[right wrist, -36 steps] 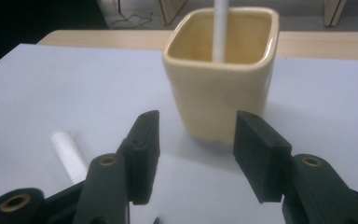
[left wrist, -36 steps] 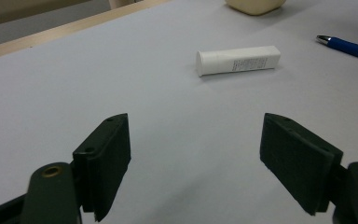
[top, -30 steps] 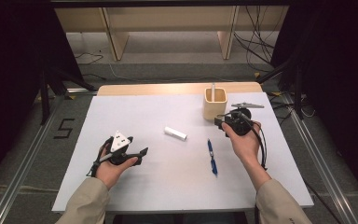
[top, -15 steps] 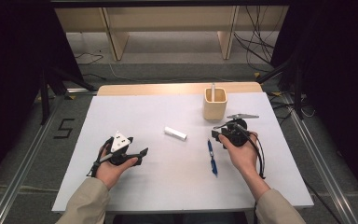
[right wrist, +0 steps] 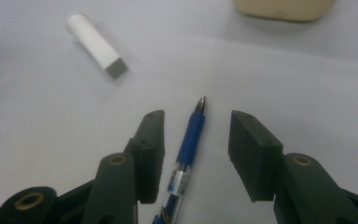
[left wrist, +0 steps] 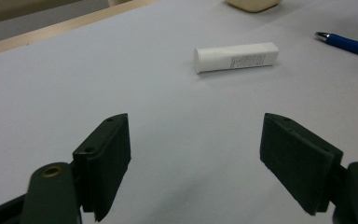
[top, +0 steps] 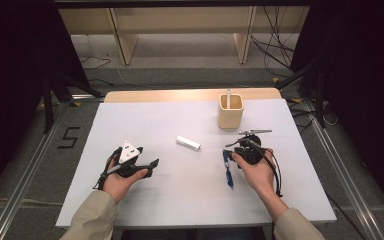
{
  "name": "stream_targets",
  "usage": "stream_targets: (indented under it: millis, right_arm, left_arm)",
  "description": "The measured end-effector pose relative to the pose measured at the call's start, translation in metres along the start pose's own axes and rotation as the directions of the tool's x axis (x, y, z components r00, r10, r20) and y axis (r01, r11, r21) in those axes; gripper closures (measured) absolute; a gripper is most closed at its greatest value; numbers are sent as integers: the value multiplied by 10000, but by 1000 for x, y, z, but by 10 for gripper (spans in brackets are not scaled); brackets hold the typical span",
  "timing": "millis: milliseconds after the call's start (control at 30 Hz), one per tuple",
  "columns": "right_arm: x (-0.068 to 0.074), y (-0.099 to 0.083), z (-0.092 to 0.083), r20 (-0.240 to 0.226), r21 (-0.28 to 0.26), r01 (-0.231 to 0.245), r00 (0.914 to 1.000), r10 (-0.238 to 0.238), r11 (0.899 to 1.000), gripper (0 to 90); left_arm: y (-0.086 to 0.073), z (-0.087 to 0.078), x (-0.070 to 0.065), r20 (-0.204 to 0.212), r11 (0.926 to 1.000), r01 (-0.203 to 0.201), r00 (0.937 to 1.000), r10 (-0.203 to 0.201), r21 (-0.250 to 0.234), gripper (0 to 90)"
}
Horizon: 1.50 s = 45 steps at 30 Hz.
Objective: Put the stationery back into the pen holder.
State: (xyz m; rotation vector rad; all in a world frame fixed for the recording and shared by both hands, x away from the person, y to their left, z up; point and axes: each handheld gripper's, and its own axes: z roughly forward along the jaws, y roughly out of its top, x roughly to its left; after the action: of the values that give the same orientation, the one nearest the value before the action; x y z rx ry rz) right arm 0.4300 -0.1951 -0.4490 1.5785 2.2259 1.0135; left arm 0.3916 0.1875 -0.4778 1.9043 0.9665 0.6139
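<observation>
Blue pen (right wrist: 189, 142) lies flat on the white tabletop (top: 190, 195), right of centre, tip pointing to the far side. In the right gripper view it runs up between the two black jaws, closer to the left jaw than the right; neither jaw looks to be touching it.

Right gripper (top: 231, 147): jaws part-open, a moderate gap straddling the pen, nothing held. The step in hand looks like picking up the pen.

To do it well:
- shift slightly so the pen sits midway between the jaws;
- come down low enough that the pads meet the barrel, not the tabletop;
- bite on the blue grip section, which should slip less than the clear body nearer the hand;
- close slowly, since a round barrel may roll away from an uneven squeeze.

White tube (top: 188, 143) lies mid-table, to the left and farther off, well clear of the pen. Beige cup (top: 230, 114) stands at the far side, with a white stick upright in it.

Left gripper (left wrist: 196, 163) rests near left, jaws wide, empty, facing the tube.
</observation>
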Motion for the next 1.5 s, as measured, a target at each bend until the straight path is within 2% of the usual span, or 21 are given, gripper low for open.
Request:
stream_targets:
  millis: [467,733,1000,1333,1500]
  right_arm:
    - [9,-8,8,-14,1236,-166,9999,169,9922,633]
    - [13,-9,12,271,1760,-205,9995,159,9842,661]
    - [18,-8,15,633,2022,-207,9980,80,9791,677]
    - [23,-8,20,737,2500,-344,9971,164,9676,686]
    - [26,-8,21,903,2600,-332,9959,100,9650,691]
  left_arm:
    - [0,0,0,30,10000,5,10000,-5,-21,244]
    - [0,0,-1,35,10000,36,10000,-36,-21,244]
    - [0,0,-1,35,10000,42,10000,-42,-20,245]
    - [0,0,0,25,10000,21,10000,-21,-19,245]
    - [0,0,0,16,10000,17,10000,-17,-27,246]
